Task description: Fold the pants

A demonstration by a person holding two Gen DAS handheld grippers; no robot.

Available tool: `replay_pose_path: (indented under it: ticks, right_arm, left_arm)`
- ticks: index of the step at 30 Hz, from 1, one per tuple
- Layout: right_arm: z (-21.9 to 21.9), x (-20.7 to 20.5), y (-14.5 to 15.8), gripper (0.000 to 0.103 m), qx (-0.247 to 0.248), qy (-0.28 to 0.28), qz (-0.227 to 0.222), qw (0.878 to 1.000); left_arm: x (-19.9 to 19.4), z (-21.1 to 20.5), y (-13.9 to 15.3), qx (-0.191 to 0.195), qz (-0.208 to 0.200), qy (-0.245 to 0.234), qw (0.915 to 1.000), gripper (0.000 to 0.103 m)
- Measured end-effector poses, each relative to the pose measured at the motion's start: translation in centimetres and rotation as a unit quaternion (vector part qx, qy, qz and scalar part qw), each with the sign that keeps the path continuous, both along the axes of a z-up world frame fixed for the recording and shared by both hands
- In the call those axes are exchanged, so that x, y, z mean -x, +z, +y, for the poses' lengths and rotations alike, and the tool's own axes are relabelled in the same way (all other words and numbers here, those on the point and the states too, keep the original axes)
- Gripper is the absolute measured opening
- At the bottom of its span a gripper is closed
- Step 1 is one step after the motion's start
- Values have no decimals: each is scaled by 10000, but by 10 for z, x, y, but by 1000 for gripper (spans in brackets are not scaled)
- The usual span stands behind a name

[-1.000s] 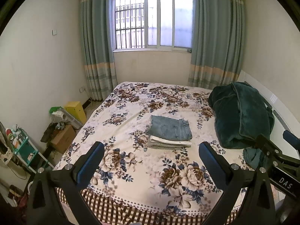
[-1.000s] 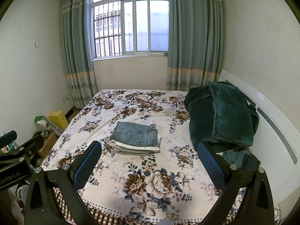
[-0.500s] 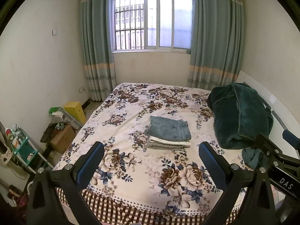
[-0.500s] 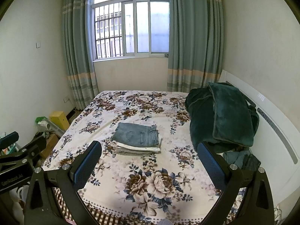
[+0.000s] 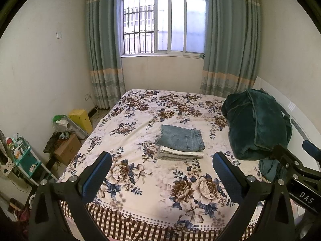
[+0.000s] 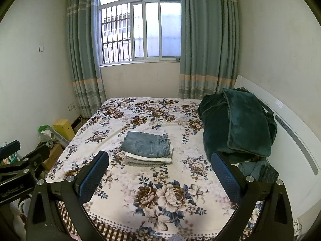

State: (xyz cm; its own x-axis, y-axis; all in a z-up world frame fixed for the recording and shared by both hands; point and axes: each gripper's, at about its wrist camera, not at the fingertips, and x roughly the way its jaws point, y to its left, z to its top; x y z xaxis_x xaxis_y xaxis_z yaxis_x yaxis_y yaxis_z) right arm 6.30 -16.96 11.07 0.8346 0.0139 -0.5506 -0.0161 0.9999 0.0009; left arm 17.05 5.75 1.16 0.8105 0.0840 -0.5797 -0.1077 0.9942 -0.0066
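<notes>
Faded denim pants (image 5: 181,138), plush velvety blanket (image 5: 258,122), glossy headboard (image 6: 297,140)

We note the left gripper (image 5: 161,167) held above the foot of the bed (image 5: 140,172), fingers (image 5: 96,175) spread wide, nothing between them. Folded jeans (image 5: 181,138) top a small stack of folded clothes (image 5: 180,153) at 12 o'clock. A green blanket (image 5: 258,122) is heaped at 2 o'clock. The right gripper (image 5: 297,160) intrudes at 3 o'clock. A cardboard box (image 5: 67,149) sits at 9 o'clock.
</notes>
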Motion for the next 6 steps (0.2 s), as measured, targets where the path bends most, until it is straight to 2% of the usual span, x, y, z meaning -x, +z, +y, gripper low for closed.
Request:
replay_pose_path:
  ticks: [6]
  right_arm:
    - [2, 0, 0, 103, -5, 2, -9, 10000]
  left_arm:
    - [1, -1, 4, -1, -45, -3, 10000, 103]
